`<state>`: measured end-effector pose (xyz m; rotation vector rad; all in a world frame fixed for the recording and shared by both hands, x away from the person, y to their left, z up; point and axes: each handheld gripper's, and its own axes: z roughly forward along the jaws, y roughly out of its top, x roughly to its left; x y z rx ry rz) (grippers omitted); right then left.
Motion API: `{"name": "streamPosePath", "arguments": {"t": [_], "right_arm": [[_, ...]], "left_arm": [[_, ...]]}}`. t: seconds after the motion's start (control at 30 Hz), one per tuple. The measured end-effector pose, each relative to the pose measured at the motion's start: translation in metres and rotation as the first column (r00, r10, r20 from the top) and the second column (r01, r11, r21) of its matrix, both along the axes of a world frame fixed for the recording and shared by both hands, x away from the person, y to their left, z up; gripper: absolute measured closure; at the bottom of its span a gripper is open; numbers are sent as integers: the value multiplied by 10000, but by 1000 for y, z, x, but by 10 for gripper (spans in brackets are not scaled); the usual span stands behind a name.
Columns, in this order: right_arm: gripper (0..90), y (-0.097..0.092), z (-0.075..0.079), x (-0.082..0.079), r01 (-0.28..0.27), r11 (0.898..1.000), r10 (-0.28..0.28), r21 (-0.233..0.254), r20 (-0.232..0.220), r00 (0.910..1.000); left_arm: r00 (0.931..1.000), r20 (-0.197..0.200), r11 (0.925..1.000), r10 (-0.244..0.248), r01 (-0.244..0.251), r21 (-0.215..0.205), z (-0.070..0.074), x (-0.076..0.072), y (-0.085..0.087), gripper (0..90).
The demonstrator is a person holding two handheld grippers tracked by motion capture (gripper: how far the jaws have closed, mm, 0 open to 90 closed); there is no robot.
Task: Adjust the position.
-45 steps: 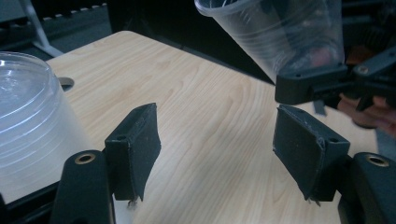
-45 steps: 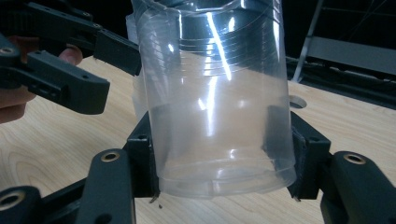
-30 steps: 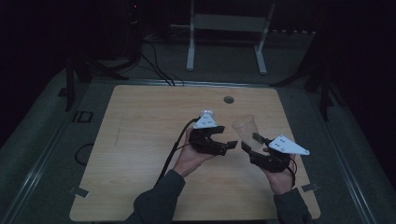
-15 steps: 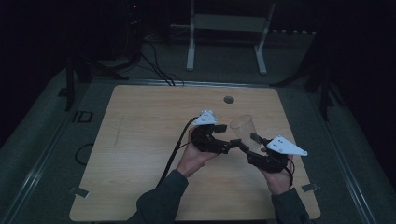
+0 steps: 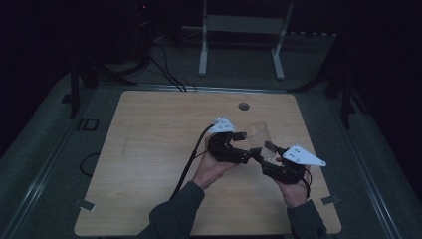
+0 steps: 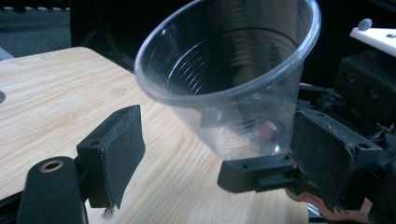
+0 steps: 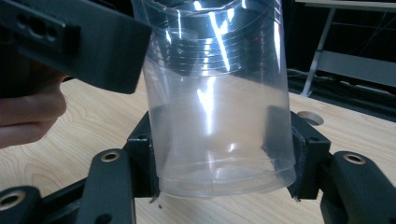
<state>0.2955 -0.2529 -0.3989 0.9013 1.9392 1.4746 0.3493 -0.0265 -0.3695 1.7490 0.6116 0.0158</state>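
No text, label, brand, number or sign is legible anywhere.

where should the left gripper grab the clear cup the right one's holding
Probably the upper wall just under the rim, jaws coming from either side. The clear plastic cup is tilted, its base already clamped by the right gripper, so only the wider upper part is free. The left gripper stands open beside it; squeeze lightly, since the wall looks thin.

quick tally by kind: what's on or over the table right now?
Clear ribbed plastic cup: 1, clamped near its base by the right gripper
Black two-jaw grippers: 2, the right one and the left gripper, whose jaws stand open either side of the cup
Light wooden table with a round hole: 1
Total: 4
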Motion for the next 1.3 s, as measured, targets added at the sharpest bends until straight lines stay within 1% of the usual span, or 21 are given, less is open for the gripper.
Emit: {"name": "streamPosePath", "arguments": {"t": [0.07,0.17,0.3,0.37,0.43,0.5,0.67,0.7,0.73,0.87,1.0,1.13,1.3], "right_arm": [[413,1,0,0,-29,10000,29,25,-14,10000],[413,1,-1,0,-54,10000,54,34,-21,10000],[413,3,-1,0,-82,10000,83,27,-34,10000],[413,3,-2,0,-122,9999,122,2,-29,9999],[413,4,-3,0,-139,9999,139,10,-48,9999],[413,5,-3,0,-173,9998,173,4,-50,9998],[413,6,-3,0,-232,9997,232,2,-70,9997],[413,6,-3,0,-232,9997,232,1,-82,9997],[413,6,-3,0,-241,9997,241,10,-94,9997],[412,6,-4,1,-239,9997,240,34,-131,9996],[410,6,-4,1,-279,9996,279,-7,-150,9995],[385,6,-4,2,-346,9993,341,-158,-299,9990],[361,5,-1,4,-468,9982,450,-363,-482,9978]], "left_arm": [[10000,9,10000,22,-22,-10,1,0,-1,180],[10000,-57,9997,42,-43,-238,1,1,-2,180],[9998,-97,9991,160,-163,-380,3,2,-4,180],[9997,-171,9984,180,-189,-539,3,2,-5,180],[9993,-219,9975,292,-305,-642,3,3,-6,180],[9989,-339,9958,316,-344,-851,2,3,-7,183],[9981,-380,9923,480,-520,-1120,0,2,-9,213],[9981,-380,9923,480,-520,-1120,0,2,-9,221],[9977,-413,9902,542,-591,-1266,0,2,-9,229],[9977,-280,9898,613,-644,-1272,0,0,-10,254],[9977,-242,9900,637,-662,-1242,0,-1,-10,270],[9979,-105,9923,639,-647,-1054,0,-2,-11,284],[9977,-43,9921,675,-676,-1057,0,-3,-10,297]]}}
